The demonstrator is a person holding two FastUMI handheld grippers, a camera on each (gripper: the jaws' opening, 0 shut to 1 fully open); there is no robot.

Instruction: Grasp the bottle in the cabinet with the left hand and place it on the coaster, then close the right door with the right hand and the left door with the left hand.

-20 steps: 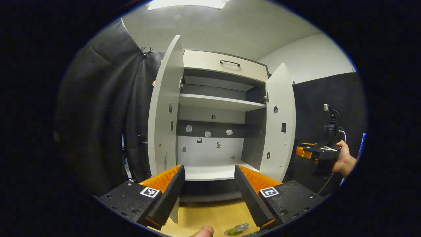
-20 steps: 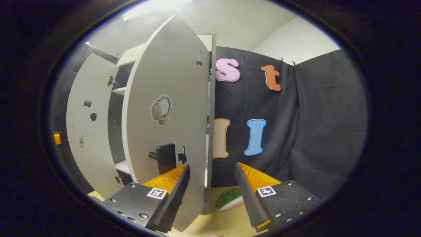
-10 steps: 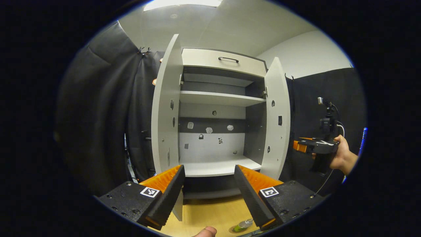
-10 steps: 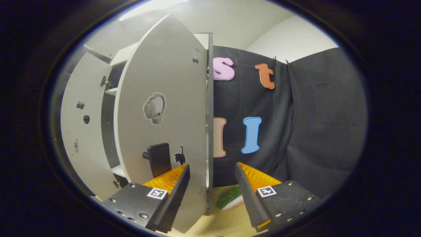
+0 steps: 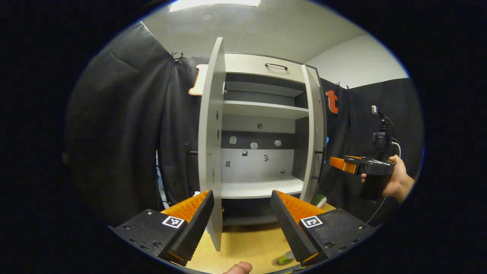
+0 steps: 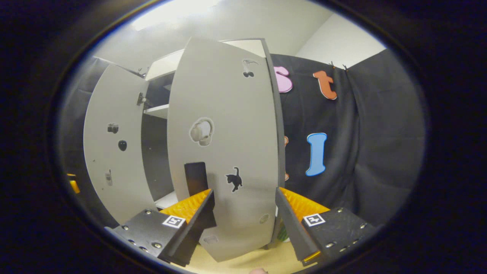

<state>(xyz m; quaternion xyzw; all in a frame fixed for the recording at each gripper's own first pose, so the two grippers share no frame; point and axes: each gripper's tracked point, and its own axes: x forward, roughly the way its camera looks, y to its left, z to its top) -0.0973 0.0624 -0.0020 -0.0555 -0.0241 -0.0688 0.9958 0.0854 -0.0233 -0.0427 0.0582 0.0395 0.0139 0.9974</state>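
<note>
With the small green bottle [image 5: 284, 260] lying on its round coaster [image 5: 277, 262], both grippers gape empty, and the right gripper [image 6: 243, 219], facing the grey right door [image 6: 224, 152], may swing it shut too hard.

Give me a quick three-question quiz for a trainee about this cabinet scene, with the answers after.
1. True or false: the bottle is on a cabinet shelf.
2. Multiple choice: the right door is A) fully shut, B) open, C) missing.
3. Fill in: in the left gripper view, the left gripper is ___, with nothing between its fingers.

Key
1. False. It lies low on the wooden table, by the coaster.
2. B. The right gripper is in front of its outer face, fingers apart.
3. Open. The left door is also open.
</note>
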